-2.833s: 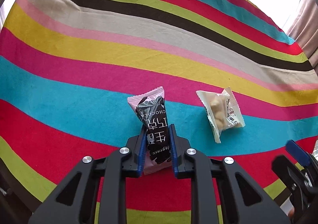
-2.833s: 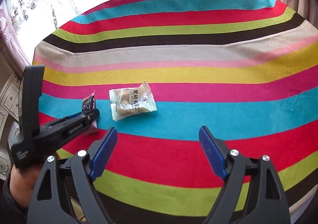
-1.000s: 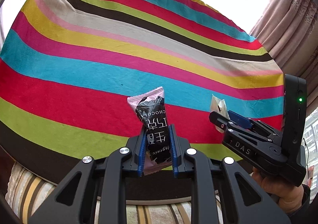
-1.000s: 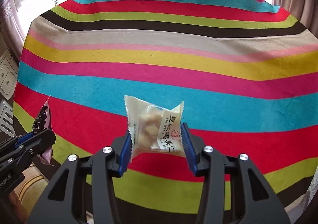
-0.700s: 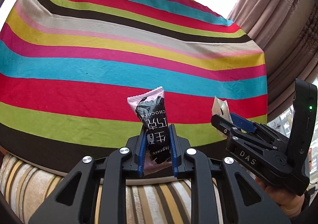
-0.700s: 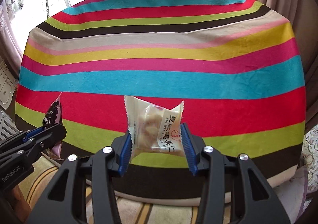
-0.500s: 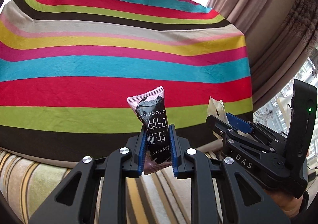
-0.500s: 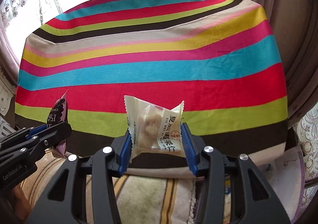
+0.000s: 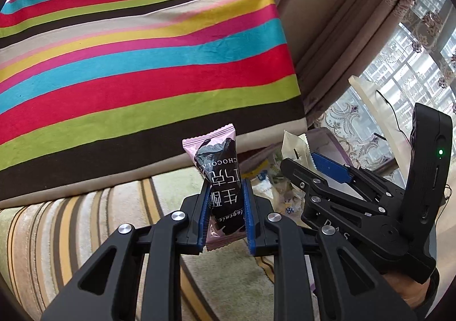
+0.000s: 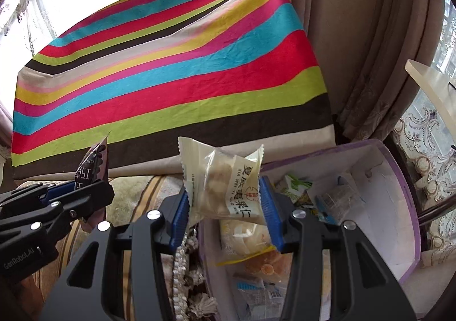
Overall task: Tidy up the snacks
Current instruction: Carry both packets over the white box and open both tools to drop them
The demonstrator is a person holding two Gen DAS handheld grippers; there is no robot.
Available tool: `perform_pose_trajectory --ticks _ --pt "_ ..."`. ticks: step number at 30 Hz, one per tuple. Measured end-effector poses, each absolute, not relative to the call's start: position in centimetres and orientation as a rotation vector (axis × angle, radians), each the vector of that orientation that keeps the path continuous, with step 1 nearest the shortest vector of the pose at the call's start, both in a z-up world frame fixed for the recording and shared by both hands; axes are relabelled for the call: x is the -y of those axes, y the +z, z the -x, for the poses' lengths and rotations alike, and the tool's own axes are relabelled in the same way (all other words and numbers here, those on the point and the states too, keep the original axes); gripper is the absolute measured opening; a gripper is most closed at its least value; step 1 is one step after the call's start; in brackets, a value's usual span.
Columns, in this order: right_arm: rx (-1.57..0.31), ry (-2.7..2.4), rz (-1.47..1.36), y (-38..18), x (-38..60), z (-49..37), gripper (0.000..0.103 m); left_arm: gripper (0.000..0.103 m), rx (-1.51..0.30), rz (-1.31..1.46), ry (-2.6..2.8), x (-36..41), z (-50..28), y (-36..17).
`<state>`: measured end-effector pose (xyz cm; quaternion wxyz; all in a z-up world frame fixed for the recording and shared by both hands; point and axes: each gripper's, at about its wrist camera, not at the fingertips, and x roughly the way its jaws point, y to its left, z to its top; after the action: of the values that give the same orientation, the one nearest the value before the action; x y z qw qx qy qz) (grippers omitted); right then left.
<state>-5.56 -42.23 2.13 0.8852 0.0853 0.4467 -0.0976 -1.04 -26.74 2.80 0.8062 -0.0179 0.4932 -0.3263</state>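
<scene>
Squeezing a chocolate bar [image 9: 221,187] tight, my left tongs [image 9: 223,208] hang over the rug [image 9: 85,224]. My right tongs [image 10: 225,215] pinch a nut pack [image 10: 225,187] above the purple box [image 10: 399,167] of snacks.

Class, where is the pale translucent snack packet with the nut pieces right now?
In the right wrist view, the pale translucent snack packet is clamped in the right gripper, just above the purple-rimmed box of snacks, beyond the striped cloth's edge.

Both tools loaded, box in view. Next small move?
Probably ease the right tool forward and open it: its white snack packet already hangs over the near edge of the purple-rimmed box of snacks. The left tool, clamping the chocolate bar, sits further off.
</scene>
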Motion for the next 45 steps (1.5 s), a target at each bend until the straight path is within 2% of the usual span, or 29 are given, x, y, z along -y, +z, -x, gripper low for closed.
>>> perform_pose_trajectory --ticks 14,20,23,24,26,28,29,30,33,45 --pt "-0.923 -0.301 -0.262 1.7 46.1 11.5 0.047 0.019 -1.082 -0.037 -0.825 32.7 4.2 1.8" --pt "-0.925 -0.377 -0.297 1.5 48.1 13.4 0.049 0.021 -1.157 0.002 -0.891 33.8 3.8 0.6" --pt "-0.924 -0.416 -0.313 1.4 48.9 14.2 0.056 0.031 -1.186 -0.002 -0.9 34.0 3.7 -0.4" --pt "-0.924 -0.425 -0.32 1.3 49.2 14.5 0.058 0.04 -1.193 0.004 -0.895 33.9 3.6 -0.6" --pt "-0.919 -0.434 -0.343 1.2 49.5 15.1 0.065 0.05 -1.188 0.012 -0.905 33.8 3.5 -0.5" --pt "-0.921 -0.448 -0.37 1.0 49.7 15.8 0.071 0.074 -1.176 0.0 -0.895 33.5 3.9 -0.1" --pt "-0.919 -0.454 -0.388 1.0 49.7 16.3 0.076 0.079 -1.173 -0.006 -0.887 33.1 4.3 0.1" --pt "-0.918 -0.461 -0.401 1.0 49.7 16.8 0.077 0.082 -1.167 -0.016 -0.888 32.8 4.7 0.3" --pt "-0.933 -0.477 -0.423 0.7 49.3 18.2 0.078 0.087 -1.146 -0.055 -0.885 31.8 6.2 0.8" --pt "-0.928 -0.498 -0.408 0.3 49.0 19.6 0.078 0.087 -1.121 -0.112 -0.879 31.8 6.7 0.5"
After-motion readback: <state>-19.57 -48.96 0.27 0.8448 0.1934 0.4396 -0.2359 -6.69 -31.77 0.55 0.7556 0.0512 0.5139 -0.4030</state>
